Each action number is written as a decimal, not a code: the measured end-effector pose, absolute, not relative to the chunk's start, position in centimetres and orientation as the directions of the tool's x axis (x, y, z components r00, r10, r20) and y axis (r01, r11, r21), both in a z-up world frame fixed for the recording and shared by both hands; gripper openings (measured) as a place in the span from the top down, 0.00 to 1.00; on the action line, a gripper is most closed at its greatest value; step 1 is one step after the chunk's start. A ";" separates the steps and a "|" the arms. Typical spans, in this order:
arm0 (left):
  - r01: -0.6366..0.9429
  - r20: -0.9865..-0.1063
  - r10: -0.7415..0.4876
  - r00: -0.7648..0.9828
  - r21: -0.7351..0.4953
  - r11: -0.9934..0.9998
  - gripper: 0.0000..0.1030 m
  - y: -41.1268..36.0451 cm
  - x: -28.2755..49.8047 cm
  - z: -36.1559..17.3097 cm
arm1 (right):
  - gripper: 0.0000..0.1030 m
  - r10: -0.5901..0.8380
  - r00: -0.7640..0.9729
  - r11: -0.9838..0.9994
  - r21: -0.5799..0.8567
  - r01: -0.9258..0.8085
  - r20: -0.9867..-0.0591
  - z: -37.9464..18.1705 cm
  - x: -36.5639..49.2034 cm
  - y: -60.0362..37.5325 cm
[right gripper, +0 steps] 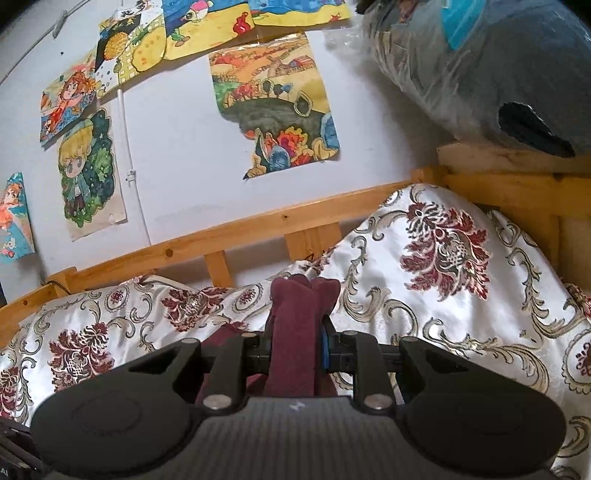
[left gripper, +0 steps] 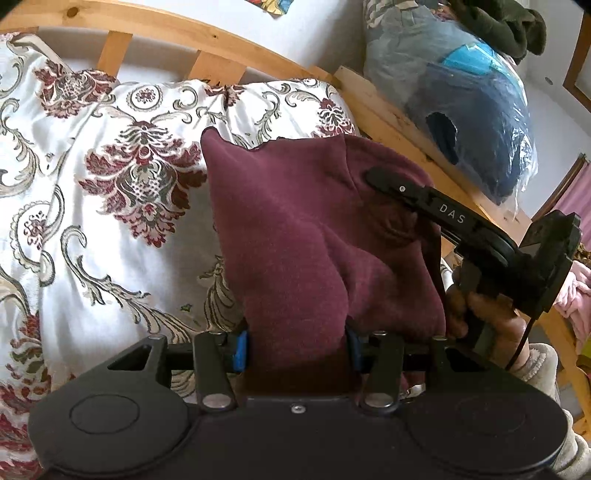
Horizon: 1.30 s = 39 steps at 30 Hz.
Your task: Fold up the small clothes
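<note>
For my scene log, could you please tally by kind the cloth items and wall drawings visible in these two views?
Maroon garment, held by the left gripper and the right gripper: 1
Floral bedspread: 1
Plastic-wrapped bundle: 1
Dark green cloth atop it: 1
Pink cloth: 1
Wall drawings: at least 6
Total: at least 11

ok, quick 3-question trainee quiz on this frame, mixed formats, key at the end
1. True or false: both grippers are shut on the maroon garment.
2. Multiple choice: the bedspread under the garment is A) plain blue B) white with a red floral pattern C) striped green.
3. Short answer: in the left wrist view, on which side of the picture does the right gripper come in?

Key
1. True: the left gripper and the right one each pinch a fold of it.
2. B
3. The right side.
</note>
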State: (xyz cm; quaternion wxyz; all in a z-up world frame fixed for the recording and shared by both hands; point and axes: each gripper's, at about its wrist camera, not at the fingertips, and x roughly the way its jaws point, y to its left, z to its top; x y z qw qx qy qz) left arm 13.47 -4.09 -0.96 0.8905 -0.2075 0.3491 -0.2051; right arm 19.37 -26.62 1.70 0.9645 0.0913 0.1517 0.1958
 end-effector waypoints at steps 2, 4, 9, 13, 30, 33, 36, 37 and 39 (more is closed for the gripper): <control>0.220 -0.531 -0.503 0.681 -0.507 0.833 0.51 -3.8 13.5 -0.7 | 0.77 0.406 0.880 0.906 0.236 -0.351 -0.248 2.0 19.7 -26.2; 0.219 -0.525 -0.491 0.695 -0.496 0.841 0.51 -3.4 13.7 -0.4 | 0.77 0.408 0.880 0.905 0.234 -0.355 -0.242 2.3 20.2 -25.5; 0.207 -0.521 -0.452 0.724 -0.461 0.863 0.51 -2.1 14.3 0.2 | 0.77 0.433 0.869 0.896 0.218 -0.387 -0.238 2.7 22.0 -23.4; 0.192 -0.523 -0.428 0.737 -0.445 0.875 0.51 -0.6 15.4 -0.1 | 0.77 0.452 0.855 0.887 0.227 -0.402 -0.253 2.1 24.1 -22.1; 0.055 -0.588 -0.368 0.720 -0.481 0.875 0.49 2.9 20.0 -5.3 | 0.75 0.429 0.782 0.903 0.197 -0.382 -0.453 -4.8 32.5 -19.6; 0.043 -0.600 -0.356 0.716 -0.472 0.881 0.48 2.7 20.1 -5.3 | 0.73 0.418 0.775 0.908 0.182 -0.378 -0.474 -5.2 32.8 -19.7; 0.038 -0.606 -0.348 0.716 -0.464 0.885 0.47 2.5 20.0 -5.2 | 0.70 0.406 0.774 0.912 0.166 -0.375 -0.486 -5.3 33.0 -19.6; 0.036 -0.607 -0.346 0.715 -0.463 0.886 0.47 2.5 20.0 -5.2 | 0.70 0.404 0.773 0.913 0.165 -0.372 -0.489 -5.3 33.0 -19.6; 0.032 -0.611 -0.344 0.714 -0.462 0.886 0.46 2.4 20.1 -5.2 | 0.68 0.395 0.772 0.917 0.161 -0.366 -0.497 -5.4 33.3 -19.5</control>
